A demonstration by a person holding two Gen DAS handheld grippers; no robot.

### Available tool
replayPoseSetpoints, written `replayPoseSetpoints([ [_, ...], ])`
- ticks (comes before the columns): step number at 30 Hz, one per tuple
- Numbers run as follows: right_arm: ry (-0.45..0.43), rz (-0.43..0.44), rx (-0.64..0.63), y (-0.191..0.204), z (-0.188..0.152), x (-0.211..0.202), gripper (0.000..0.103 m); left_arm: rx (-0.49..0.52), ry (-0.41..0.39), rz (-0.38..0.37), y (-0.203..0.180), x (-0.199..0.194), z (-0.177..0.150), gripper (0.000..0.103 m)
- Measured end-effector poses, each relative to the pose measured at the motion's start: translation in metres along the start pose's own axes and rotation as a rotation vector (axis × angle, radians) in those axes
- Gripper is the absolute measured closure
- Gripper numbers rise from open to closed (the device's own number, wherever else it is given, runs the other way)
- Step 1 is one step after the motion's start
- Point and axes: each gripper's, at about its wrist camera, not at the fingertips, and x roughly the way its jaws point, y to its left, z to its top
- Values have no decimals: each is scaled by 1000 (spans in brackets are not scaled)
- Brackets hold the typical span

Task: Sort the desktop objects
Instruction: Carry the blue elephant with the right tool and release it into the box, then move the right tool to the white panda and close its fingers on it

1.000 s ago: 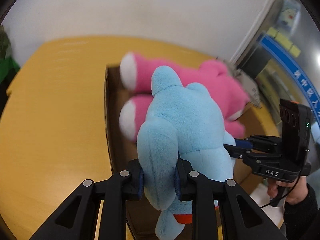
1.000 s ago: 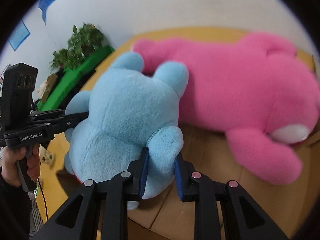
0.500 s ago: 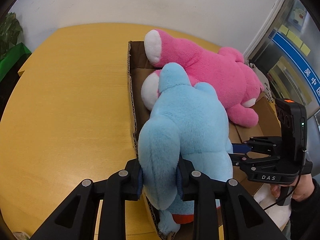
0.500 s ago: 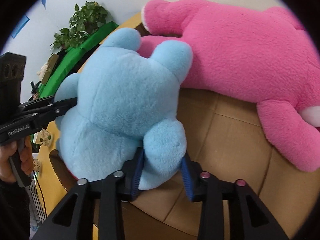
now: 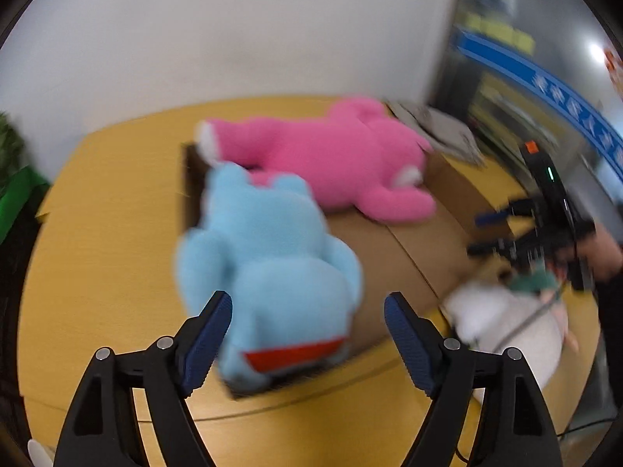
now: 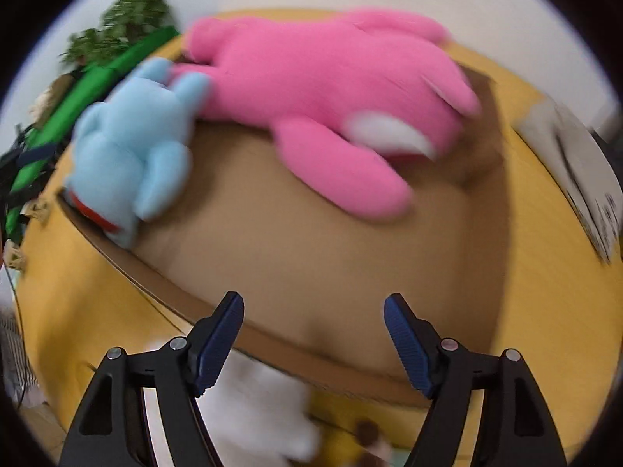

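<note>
Plush white toy lies on the tabletop outside the cardboard box, just beneath your right tool, nearer than your left tool; both gape empty.

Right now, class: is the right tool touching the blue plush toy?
Apart. The right wrist view shows the right tool open over bare cardboard box floor, with the blue plush toy lying well beyond its fingers.

wall: plain white, seen behind table | table: yellow wood, rounded edge | plant: green, blurred, at 10 o'clock | glass front: blue strip across it, at 2 o'clock, light spot reflected
</note>
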Motion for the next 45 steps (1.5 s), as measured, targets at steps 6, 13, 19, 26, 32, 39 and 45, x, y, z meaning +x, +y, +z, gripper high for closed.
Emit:
replayPoseSetpoints([
  [6,-4,86,112,-20,-29,-1,29,-37,28,9,20,22,-17,21],
  [13,20,127,103,-4,-37,3,29,-47,47,26,34,11,-37,24],
  [19,10,129,110,-4,-35,6,29,-53,61,28,37,-1,-47,24],
  [26,-66,93,135,0,-57,-9,26,-52,65,30,30,-15,-63,24],
  [32,-262,-17,126,9,-71,-68,15,-95,-30,76,6,-46,-65,20],
  [39,-479,-60,38,58,-97,-140,0,-57,-246,34,-60,-109,-72,0],
  [45,-461,-63,2,96,-124,-151,0,-35,-228,-69,-114,-105,-79,0],
])
